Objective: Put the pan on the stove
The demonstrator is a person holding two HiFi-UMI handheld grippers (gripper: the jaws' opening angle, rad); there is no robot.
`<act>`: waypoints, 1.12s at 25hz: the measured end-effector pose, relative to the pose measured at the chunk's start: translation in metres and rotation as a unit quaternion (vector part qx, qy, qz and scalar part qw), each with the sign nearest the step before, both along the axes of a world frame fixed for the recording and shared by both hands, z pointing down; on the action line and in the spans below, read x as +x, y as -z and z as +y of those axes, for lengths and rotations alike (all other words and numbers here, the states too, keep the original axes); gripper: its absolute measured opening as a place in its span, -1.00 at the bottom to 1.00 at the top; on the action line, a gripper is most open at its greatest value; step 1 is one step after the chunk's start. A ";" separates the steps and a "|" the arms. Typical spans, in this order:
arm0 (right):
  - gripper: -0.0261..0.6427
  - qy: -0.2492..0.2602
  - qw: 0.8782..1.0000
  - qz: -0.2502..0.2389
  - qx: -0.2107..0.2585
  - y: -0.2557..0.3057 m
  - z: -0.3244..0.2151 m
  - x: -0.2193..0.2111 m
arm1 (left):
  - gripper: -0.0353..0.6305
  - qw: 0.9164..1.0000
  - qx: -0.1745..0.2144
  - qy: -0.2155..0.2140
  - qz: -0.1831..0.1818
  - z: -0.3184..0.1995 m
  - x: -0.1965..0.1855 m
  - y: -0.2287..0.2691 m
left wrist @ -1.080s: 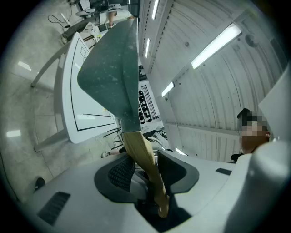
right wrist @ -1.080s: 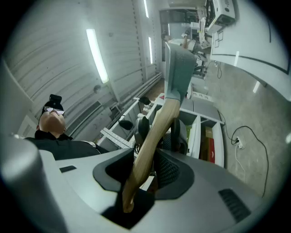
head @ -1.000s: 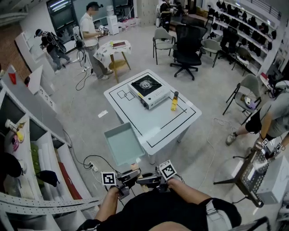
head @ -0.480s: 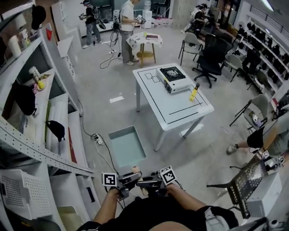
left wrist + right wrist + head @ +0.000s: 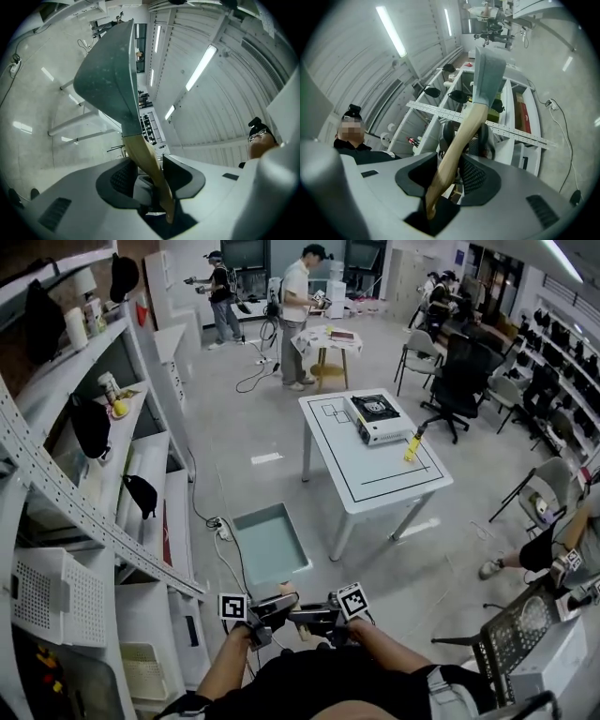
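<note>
Left gripper (image 5: 146, 161): jaws clamped on the pale wooden handle (image 5: 140, 147) of the teal rectangular metal pan (image 5: 110, 79). Right gripper (image 5: 452, 159): the same handle is seen between its jaws, and the pads appear to be on it. These jaws have just been opening wider.

The pan is carried low in front of the body, over the floor. It is well apart from the white table (image 5: 394, 486), where the white single-burner gas stove with a black top (image 5: 379, 418) is set. A yellow bottle (image 5: 412, 448) stands near the stove.

Risks:
- If the right grip is loosened further, the load would be left to one gripper. The pan's overhang could then twist or drop it.
- The grey metal shelving rack (image 5: 94, 512) is close on the left and could be clipped in a turn.
- The bottle could be knocked when the pan is set down.

Versus one second earlier: the view has been swung round. The rack now fills the left side, and the table is seen farther off to the upper right. The two-gripper hold on the handle looks unchanged.
</note>
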State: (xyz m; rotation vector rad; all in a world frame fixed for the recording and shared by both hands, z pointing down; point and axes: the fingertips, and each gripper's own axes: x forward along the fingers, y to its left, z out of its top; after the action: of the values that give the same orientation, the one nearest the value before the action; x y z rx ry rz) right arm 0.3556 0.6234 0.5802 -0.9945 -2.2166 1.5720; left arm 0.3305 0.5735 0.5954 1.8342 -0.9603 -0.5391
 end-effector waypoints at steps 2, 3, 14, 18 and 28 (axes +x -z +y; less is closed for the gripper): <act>-0.45 -0.005 1.000 0.003 -0.023 0.007 -0.006 0.005 | -0.37 0.999 -0.016 0.010 0.033 -0.004 0.007 0.004; -0.45 -0.008 1.000 0.005 -0.029 0.007 -0.008 0.010 | -0.37 0.997 -0.029 0.016 0.063 -0.004 0.015 0.005; -0.48 -0.019 1.000 -0.008 -0.022 0.006 -0.042 0.047 | -0.36 0.994 -0.071 0.030 0.083 -0.035 0.057 0.004; -0.47 -0.015 0.999 -0.015 -0.024 0.006 -0.054 0.059 | -0.36 0.998 -0.040 0.024 0.032 -0.049 0.063 0.005; -0.46 -0.011 0.999 -0.001 -0.041 -0.007 -0.080 0.066 | -0.37 0.992 -0.065 0.044 0.095 -0.073 0.074 -0.005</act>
State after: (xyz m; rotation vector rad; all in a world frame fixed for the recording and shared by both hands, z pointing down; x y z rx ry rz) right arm 0.4217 0.5436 0.5876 -0.9992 -2.1870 1.6845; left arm 0.4043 0.5008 0.6002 1.5992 -0.9274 -0.6766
